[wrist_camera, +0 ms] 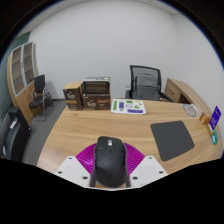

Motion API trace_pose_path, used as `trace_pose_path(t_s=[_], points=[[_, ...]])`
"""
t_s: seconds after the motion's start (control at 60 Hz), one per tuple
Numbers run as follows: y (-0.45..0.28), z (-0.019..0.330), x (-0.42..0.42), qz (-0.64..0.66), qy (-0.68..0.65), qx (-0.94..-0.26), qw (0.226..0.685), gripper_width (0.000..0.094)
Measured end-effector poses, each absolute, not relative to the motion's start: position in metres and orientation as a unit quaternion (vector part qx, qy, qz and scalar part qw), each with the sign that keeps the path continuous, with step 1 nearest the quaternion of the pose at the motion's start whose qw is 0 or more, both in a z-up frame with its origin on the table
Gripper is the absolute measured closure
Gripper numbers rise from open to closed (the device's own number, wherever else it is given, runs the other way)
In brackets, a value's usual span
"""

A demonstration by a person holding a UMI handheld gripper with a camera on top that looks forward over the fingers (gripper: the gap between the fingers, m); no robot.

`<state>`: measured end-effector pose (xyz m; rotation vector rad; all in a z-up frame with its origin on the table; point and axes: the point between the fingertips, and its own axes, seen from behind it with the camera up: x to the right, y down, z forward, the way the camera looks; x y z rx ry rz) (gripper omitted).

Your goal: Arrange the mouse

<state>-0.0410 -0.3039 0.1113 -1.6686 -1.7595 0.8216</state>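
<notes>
Over the near edge of the desk: the gripper (pixel 108 172) hangs above a wooden desk (pixel 100 125) in an office room.
Mouse position: a black mouse (pixel 108 158) sits between the two fingers, its nose pointing away, its body hiding most of the gap.
Finger state: the purple pads (pixel 91 157) lie tight against both flanks of the mouse with no gap visible on either side; I judge the fingers clamped on it.
Contact with desk: cannot tell whether the mouse rests on the wood or is lifted clear.
Target, probable: a dark mouse mat (pixel 172 140) lies on the desk ahead and to the right, well apart from the mouse.
Other items: a printed sheet (pixel 127 106) at the far edge of the desk; cardboard boxes (pixel 90 95) beyond it; a black chair (pixel 146 80) behind the desk.
Handling, judged: light, rigid plastic shell, not fragile under modest squeeze. The curved, smooth sides could let it slip forward or twist.
Where to hold: across the flanks at the waist, near mid-length, so the weight balances between the pads.
Step in hand, judged: carrying or about to carry; placement not yet done.
</notes>
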Motion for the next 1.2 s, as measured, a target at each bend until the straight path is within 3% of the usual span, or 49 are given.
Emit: trace_pose_path(t_s=[0.15,0.283,0.5,0.7,0.95,1.083,1.15,1.2], points=[[-0.212,0.154,-0.083,0.305,-0.624,-0.638,0.332,0.0546],[-0.121,0.154,-0.115,0.286,-0.590,-0.661,0.364,0.0547],[-0.018,0.084,-0.145,0.249,-0.559,-0.704,0.360,0.0545],[0.009,0.015,-0.156,0.233,-0.563,-0.718,0.336,0.0544],[0.011,-0.012,-0.150,0.219,-0.570,-0.718,0.333,0.0529],[0.010,-0.012,-0.147,0.208,-0.583,-0.706,0.344,0.0369],[0.017,-0.005,-0.144,0.190,-0.590,-0.695,0.365,0.0082],[0.016,0.004,-0.140,0.191,-0.588,-0.694,0.368,0.0101]])
